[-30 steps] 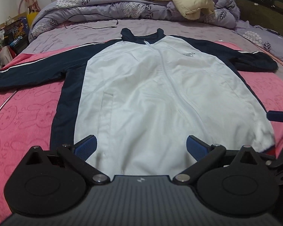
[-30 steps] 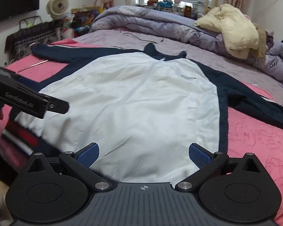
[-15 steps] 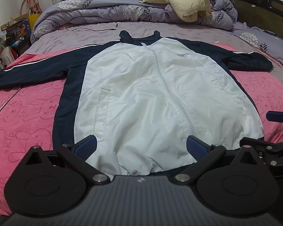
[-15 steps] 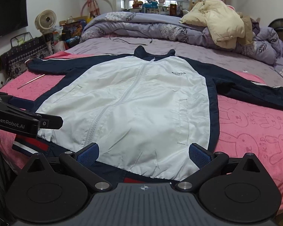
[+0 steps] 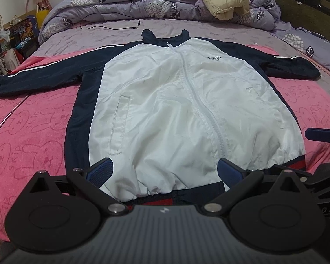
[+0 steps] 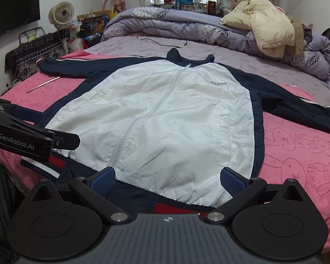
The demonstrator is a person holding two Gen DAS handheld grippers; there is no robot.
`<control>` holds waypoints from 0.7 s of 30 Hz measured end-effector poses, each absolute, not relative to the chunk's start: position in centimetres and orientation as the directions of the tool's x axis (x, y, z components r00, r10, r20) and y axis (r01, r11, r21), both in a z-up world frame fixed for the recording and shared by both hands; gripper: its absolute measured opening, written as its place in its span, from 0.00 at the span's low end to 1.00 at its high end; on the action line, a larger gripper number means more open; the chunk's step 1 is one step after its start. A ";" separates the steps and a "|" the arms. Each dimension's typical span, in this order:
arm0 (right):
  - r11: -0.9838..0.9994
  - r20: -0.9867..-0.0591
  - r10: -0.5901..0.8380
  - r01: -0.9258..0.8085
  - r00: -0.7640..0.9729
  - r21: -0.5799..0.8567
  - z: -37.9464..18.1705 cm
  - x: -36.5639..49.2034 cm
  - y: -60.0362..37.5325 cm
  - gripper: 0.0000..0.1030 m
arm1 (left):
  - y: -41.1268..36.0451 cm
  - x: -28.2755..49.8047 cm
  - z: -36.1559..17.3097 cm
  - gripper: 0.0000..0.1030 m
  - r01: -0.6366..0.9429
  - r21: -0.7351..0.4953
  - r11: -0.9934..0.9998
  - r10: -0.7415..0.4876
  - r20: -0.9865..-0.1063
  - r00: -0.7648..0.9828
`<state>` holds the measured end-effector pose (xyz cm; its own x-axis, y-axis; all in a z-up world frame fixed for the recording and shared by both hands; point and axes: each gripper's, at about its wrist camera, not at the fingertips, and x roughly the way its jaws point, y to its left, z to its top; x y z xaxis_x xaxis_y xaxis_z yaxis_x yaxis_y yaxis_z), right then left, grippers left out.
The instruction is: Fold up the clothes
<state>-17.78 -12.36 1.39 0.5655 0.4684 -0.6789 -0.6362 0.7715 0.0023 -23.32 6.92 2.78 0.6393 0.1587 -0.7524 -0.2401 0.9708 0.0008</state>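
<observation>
**Jacket laid flat, both grippers poised at the hem**

The jacket [image 5: 187,101] lies zipped and face up on the pink blanket [image 5: 28,136] of the bed, its long axis running straight away from the fingers, collar far, hem nearest. Both sleeves are spread out sideways. The left gripper [image 5: 165,171] and the right gripper [image 6: 168,179] hover just before the hem, fingers spread wide and holding nothing. Left is nearer the left sleeve [image 5: 44,77], right nearer the right sleeve [image 6: 297,110], so each probably takes its own side. A thin metal rod [image 5: 11,114] lies just below the left sleeve; a black cable [image 6: 162,40] and a cream coat [image 6: 266,26] lie well beyond the collar.
</observation>
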 end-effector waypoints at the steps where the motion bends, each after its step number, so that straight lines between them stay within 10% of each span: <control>1: 0.770 -0.681 0.467 -0.638 0.564 0.000 1.4 -17.8 -12.3 1.00 | 6.9 -23.4 2.8 0.99 -0.246 0.001 0.969 0.163 -0.753 0.637; 21: 0.766 -0.692 0.453 -0.642 0.562 -0.021 1.8 -18.5 -11.8 1.00 | 6.7 -23.8 2.8 0.99 -0.266 0.010 0.964 0.181 -0.757 0.628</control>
